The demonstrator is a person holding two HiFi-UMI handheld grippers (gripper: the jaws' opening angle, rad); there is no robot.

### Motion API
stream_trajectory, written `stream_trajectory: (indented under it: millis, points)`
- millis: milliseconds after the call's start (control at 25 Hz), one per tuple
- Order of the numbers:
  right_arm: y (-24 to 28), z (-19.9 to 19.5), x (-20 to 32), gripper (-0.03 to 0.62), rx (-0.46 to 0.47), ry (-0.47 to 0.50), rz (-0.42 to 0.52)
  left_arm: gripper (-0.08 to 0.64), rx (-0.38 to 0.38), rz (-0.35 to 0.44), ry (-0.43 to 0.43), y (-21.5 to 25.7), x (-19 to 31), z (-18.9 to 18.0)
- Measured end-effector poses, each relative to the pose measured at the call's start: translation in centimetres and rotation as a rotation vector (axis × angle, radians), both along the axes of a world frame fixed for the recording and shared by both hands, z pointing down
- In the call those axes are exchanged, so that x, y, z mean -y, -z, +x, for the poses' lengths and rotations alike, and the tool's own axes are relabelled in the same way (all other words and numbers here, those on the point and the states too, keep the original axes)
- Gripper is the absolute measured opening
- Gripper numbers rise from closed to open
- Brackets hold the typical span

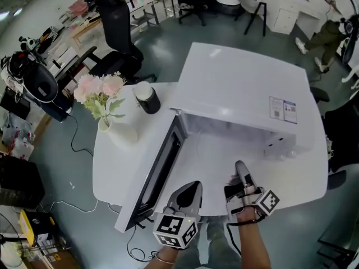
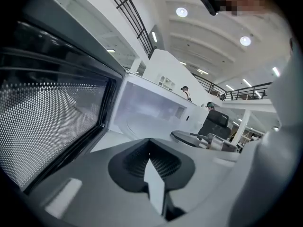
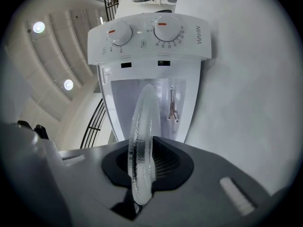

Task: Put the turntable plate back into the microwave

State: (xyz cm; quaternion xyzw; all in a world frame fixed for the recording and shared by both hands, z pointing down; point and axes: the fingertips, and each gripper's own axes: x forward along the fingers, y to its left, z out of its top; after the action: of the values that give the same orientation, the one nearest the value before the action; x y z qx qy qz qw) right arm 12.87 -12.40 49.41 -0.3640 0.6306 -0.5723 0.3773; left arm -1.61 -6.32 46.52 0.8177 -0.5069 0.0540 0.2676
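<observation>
A white microwave (image 1: 241,88) stands on a white table (image 1: 112,161) with its door (image 1: 160,170) swung open to the left. In the right gripper view the clear glass turntable plate (image 3: 142,141) shows edge-on, and my right gripper (image 3: 142,174) is shut on its rim just in front of the open cavity (image 3: 161,103), below the dial panel (image 3: 151,37). From the head view the right gripper (image 1: 242,170) sits at the cavity mouth. My left gripper (image 1: 193,186) is shut and empty beside the door (image 2: 52,126); the plate (image 2: 194,137) appears to its right.
A vase of pink flowers (image 1: 104,97) and a dark cylindrical cup (image 1: 147,98) stand on the table left of the microwave. A black office chair (image 1: 118,27) is behind the table. The open door takes up the table's front left.
</observation>
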Motion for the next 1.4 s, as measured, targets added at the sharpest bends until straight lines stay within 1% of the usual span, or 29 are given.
stream_trajectory:
  millis: [160, 360, 640, 800, 1200, 1400]
  points:
    - [-0.5, 0.1, 0.9, 0.044, -0.011, -0.032, 0.001, 0.0, 0.022, 0.007, 0.005, -0.1, 0.4, -0.2]
    - [-1.0, -0.1, 2.1, 0.044, -0.013, -0.056, -0.003, 0.0, 0.042, 0.042, -0.011, 0.2, 1.1, -0.2]
    - [-1.1, -0.3, 3.8, 0.044, -0.004, -0.085, 0.001, 0.0, 0.03, 0.034, -0.014, -0.4, 1.8, -0.3]
    - [-1.6, 0.1, 4.7, 0.044, -0.029, -0.103, 0.0, 0.0, 0.032, 0.028, -0.013, -0.7, 2.3, -0.4]
    - [-2.2, 0.6, 7.1, 0.044, 0.006, -0.18, -0.032, 0.0, 0.019, 0.019, -0.017, -1.1, 3.3, -0.3]
    - [-2.2, 0.6, 8.2, 0.044, -0.002, -0.189, -0.034, 0.0, 0.006, 0.012, -0.005, -1.1, 3.8, -0.4]
